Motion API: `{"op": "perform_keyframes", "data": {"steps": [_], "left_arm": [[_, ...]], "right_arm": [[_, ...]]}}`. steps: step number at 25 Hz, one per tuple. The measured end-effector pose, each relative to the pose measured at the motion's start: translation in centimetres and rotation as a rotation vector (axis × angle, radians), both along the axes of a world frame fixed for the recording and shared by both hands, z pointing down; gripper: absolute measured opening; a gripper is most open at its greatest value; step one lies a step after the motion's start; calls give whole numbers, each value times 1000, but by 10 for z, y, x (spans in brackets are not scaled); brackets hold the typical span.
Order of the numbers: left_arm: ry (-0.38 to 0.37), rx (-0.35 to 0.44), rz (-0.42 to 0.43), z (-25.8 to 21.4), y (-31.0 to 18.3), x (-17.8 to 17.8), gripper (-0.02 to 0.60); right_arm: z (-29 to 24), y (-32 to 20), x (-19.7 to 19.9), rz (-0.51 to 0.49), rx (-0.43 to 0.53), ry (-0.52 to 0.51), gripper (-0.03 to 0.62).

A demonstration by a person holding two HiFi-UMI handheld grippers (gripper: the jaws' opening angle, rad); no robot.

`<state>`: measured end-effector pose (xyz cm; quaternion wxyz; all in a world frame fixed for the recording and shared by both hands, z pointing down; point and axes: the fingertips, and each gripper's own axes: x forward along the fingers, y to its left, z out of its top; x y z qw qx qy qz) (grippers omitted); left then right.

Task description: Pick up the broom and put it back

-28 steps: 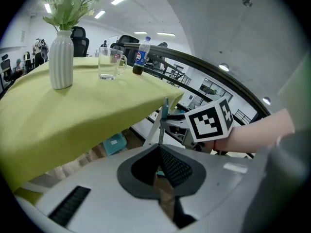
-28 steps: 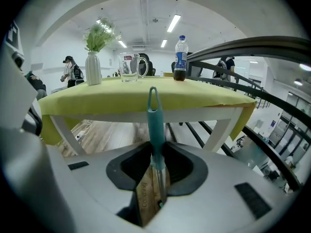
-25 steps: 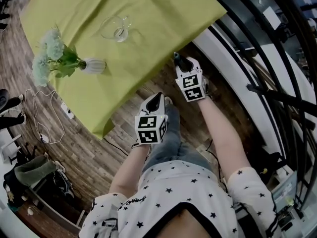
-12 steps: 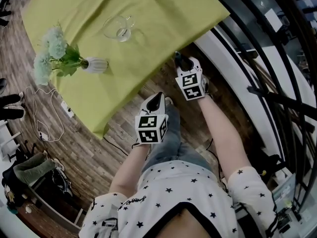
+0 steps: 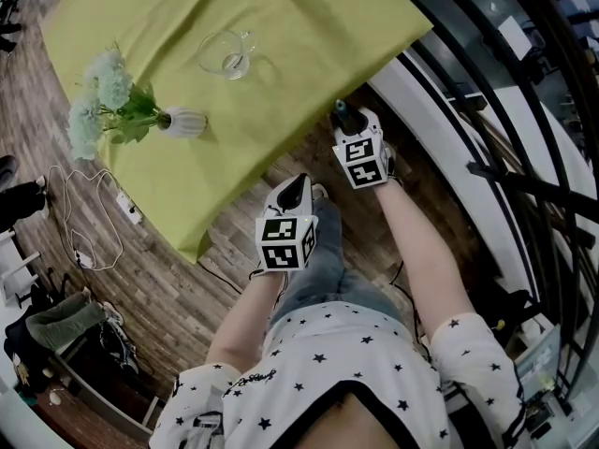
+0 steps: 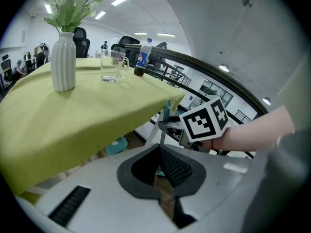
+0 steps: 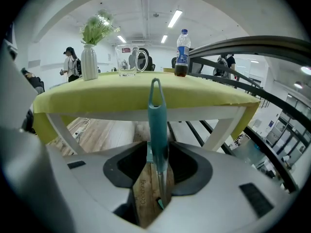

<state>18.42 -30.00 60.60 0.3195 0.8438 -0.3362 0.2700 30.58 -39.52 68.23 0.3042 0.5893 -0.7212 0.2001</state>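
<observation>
Standing upright just beside the table's (image 5: pixel 281 73) edge, the broom handle (image 7: pixel 157 125), probably light, stiff and slick, sits unpinched between the right gripper's (image 7: pixel 157 168) jaws, which have just been opening; regrip below its hanging loop (image 7: pixel 155 89); the left gripper (image 6: pixel 159 165) is closed, empty.

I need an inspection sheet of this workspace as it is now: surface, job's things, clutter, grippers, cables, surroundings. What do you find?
Surface: table under a yellow-green cloth.
Job's things: broom, teal handle upright beside the table edge, between the right gripper's jaws.
Clutter: vase with flowers, mug and bottle, all upright on the table.
Grippers: right gripper, jaws have just been opening, handle between them, pads appear off it; left gripper, jaws together, empty.
Cables: white cable and power strip on the floor left of the table.
Surroundings: wood floor, black railing at the right.
</observation>
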Motion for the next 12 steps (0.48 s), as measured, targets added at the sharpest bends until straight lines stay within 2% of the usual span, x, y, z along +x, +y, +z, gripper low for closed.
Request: {"op": "perform_keyframes", "data": {"steps": [12], "left_arm": [[8,17,-2,-8,11,-4,11]], "right_arm": [[-14,11,4,16,37,16,156]]}}
